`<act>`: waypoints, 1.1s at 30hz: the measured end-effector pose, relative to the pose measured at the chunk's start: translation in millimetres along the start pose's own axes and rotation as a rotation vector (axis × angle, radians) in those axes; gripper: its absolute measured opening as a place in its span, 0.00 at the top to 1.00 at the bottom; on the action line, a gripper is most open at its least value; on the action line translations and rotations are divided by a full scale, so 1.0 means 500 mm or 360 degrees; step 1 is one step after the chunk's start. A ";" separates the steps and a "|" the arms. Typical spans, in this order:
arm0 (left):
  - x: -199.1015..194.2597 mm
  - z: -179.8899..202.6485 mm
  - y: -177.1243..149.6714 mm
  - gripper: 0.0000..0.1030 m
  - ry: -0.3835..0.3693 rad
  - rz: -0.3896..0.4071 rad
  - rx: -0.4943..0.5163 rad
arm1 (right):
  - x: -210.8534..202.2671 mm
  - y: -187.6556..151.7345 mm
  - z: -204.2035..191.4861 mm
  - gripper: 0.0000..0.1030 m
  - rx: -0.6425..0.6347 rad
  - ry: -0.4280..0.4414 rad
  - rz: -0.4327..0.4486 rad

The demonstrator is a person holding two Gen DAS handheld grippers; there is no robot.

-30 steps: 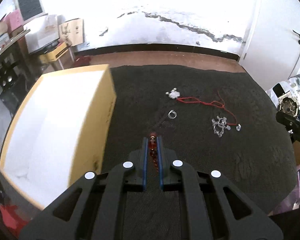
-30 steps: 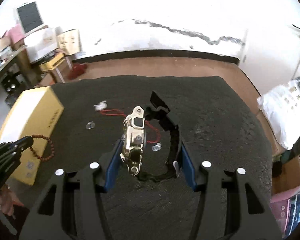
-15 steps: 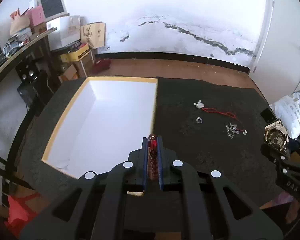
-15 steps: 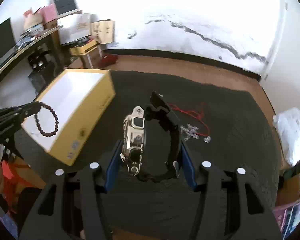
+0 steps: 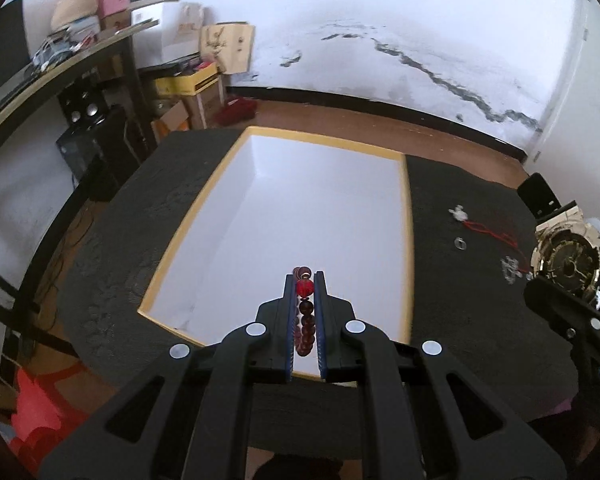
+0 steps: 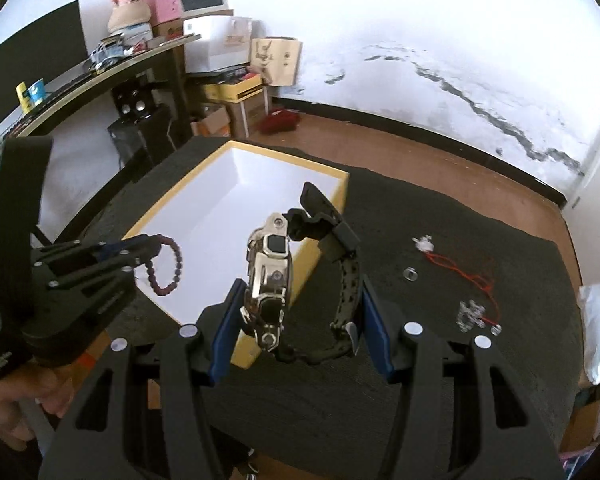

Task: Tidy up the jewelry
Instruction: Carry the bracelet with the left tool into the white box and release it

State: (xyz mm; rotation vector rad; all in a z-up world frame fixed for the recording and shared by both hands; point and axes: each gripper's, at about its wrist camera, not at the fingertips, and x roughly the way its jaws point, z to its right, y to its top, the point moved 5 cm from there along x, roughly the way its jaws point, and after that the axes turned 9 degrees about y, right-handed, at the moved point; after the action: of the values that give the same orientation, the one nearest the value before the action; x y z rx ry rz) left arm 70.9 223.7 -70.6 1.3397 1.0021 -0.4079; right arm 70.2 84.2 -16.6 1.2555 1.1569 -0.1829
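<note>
Beaded bracelet (image 5: 303,312): dark red beads, pinched between the closed fingers of the left gripper (image 5: 304,280), now hanging over the near end of the white-lined yellow box (image 5: 407,240); a second ago it hung over black cloth beside the box. Wristwatch (image 6: 269,280): gold case, black strap, clamped in the right gripper (image 6: 300,312), now near the box's right wall. Black table cover (image 6: 440,360): carries a silver ring (image 6: 411,273), red cord (image 6: 456,266) and silver chain (image 6: 471,315), well right of the box. Box interior bare; cloth edge drops to wooden floor (image 5: 340,120) beyond
</note>
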 end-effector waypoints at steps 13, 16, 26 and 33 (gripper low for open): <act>0.144 -0.065 -0.002 0.92 0.0056 -0.0107 -0.0094 | 0.145 0.036 -0.040 0.48 -0.0032 -0.0027 -0.0139; 0.172 -0.065 -0.010 0.92 0.0028 -0.0130 -0.0109 | 0.161 0.038 -0.039 0.48 -0.0032 -0.0045 -0.0157; 0.232 -0.045 -0.029 0.92 -0.0025 -0.0149 -0.0101 | 0.182 0.039 -0.036 0.48 -0.0042 -0.0117 -0.0189; 0.233 -0.043 -0.031 0.54 -0.0020 -0.0173 -0.0066 | 0.177 0.046 -0.038 0.48 -0.0044 -0.0141 -0.0178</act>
State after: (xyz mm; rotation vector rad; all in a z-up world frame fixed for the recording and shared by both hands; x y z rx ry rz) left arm 115.0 273.4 -170.0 1.2480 1.0706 -0.4742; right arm 115.8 149.0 -66.3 1.1479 1.1502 -0.3018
